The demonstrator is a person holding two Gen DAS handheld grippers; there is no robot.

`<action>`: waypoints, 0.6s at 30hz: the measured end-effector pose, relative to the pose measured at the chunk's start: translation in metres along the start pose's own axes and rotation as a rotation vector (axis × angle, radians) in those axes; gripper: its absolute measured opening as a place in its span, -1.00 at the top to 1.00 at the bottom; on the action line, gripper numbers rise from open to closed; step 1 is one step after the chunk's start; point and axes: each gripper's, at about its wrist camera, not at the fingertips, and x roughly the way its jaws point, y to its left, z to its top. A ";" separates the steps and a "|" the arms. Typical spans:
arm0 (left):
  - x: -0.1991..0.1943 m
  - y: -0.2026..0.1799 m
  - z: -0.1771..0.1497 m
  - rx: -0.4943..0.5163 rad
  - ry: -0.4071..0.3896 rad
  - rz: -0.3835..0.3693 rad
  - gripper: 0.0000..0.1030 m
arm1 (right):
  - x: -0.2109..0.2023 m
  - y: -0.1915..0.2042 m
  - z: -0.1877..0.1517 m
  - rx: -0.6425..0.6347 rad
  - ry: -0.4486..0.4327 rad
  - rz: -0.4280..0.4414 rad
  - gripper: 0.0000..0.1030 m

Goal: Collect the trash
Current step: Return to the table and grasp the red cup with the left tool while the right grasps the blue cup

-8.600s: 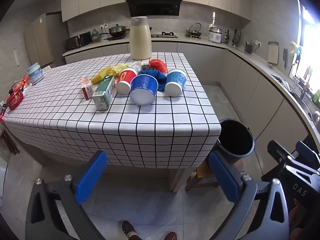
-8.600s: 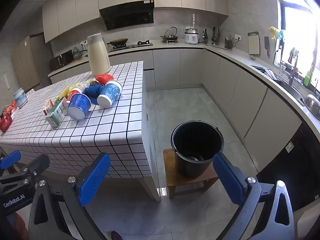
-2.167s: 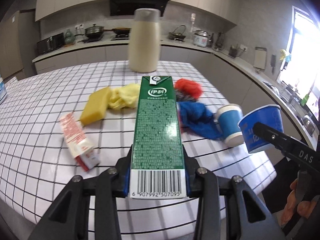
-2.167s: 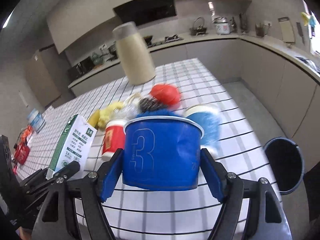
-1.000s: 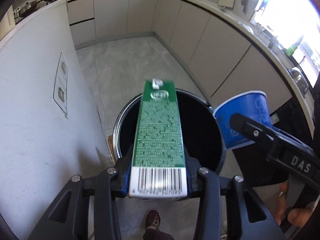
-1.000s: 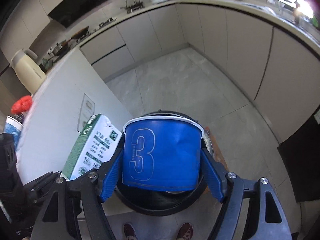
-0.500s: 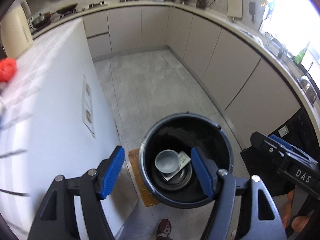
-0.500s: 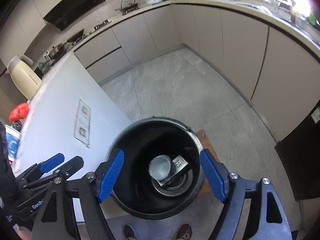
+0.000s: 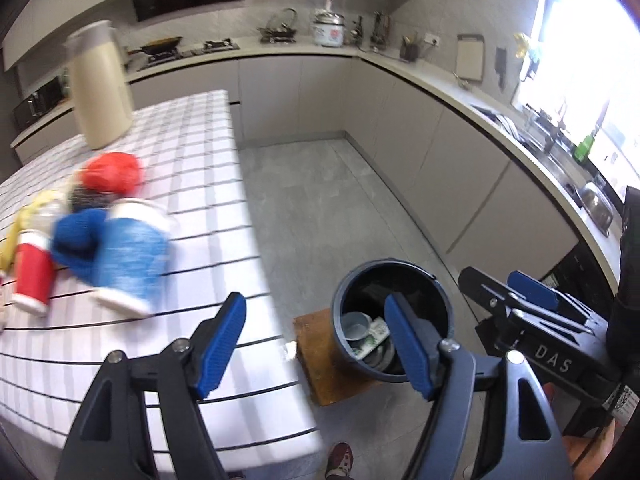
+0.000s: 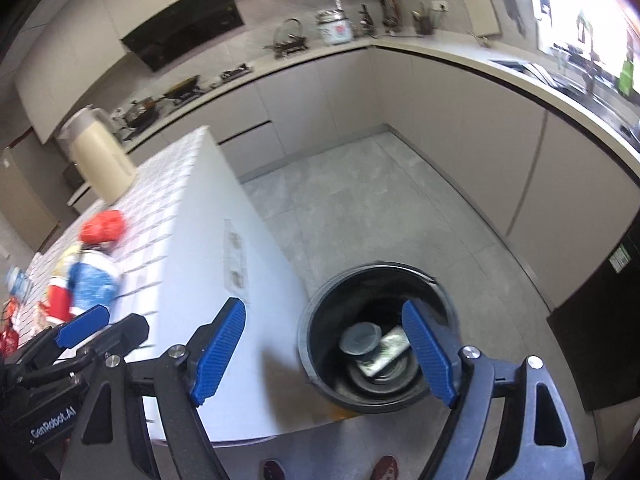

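Nearest, the left tongs (image 9: pixel 316 340) have their jaws opening with nothing between them. The right tongs (image 10: pixel 324 354) are opening too, likewise empty. Just beyond them the black bin (image 10: pixel 316 344) stands on a low wooden stool (image 9: pixel 316 364) on the floor, beside the worktop (image 9: pixel 208 184). Inside the bin lie a blue cup (image 10: pixel 361 338) and a green carton (image 10: pixel 386 350) (only part of it shows). Further off on the gridded worktop, blurred, lie a blue cup on its side (image 9: pixel 130 262), a red cup (image 9: pixel 34 276), a blue rag (image 9: pixel 78 236) and something red (image 9: pixel 114 172). Behind these stands a cream jug (image 9: pixel 100 88).
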 end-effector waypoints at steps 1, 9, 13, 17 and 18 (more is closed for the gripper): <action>-0.006 0.012 -0.001 -0.007 -0.011 0.016 -0.44 | -0.003 0.012 0.000 -0.010 -0.006 0.010 -0.61; -0.038 0.100 -0.008 -0.101 -0.055 0.139 -0.45 | -0.008 0.110 -0.007 -0.093 -0.023 0.098 -0.63; -0.046 0.141 -0.019 -0.142 -0.073 0.189 -0.48 | -0.008 0.152 -0.010 -0.132 -0.031 0.124 -0.64; -0.051 0.176 -0.026 -0.170 -0.083 0.223 -0.51 | -0.005 0.191 -0.013 -0.173 -0.035 0.134 -0.66; -0.052 0.184 -0.026 -0.175 -0.085 0.229 -0.51 | -0.004 0.198 -0.014 -0.180 -0.034 0.135 -0.67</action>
